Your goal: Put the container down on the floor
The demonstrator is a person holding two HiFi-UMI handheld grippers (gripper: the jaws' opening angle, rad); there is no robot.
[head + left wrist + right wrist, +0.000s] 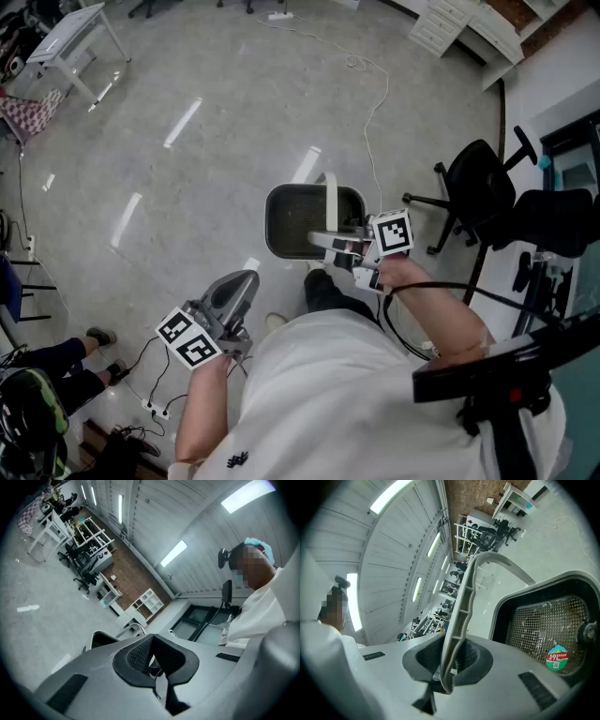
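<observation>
A dark mesh container [298, 221] with a grey rim hangs in front of me over the grey floor; whether it touches the floor I cannot tell. Its pale grey bail handle [330, 208] arches over it. My right gripper [351, 251] is shut on that handle, which runs up between the pads [461, 606] in the right gripper view, with the container [543, 620] and its round sticker [556, 657] beyond. My left gripper [231, 294] is lower left of the container, away from it, shut [157, 663] with nothing in it. The container's rim [101, 638] shows past its jaws.
Black office chairs [480, 180] stand close on the right. A white cable [373, 105] trails across the floor behind the container. A white table [71, 39] is far left, white drawers [448, 22] far right. Another person's legs [58, 362] are at lower left. My shoes [322, 287] are just below the container.
</observation>
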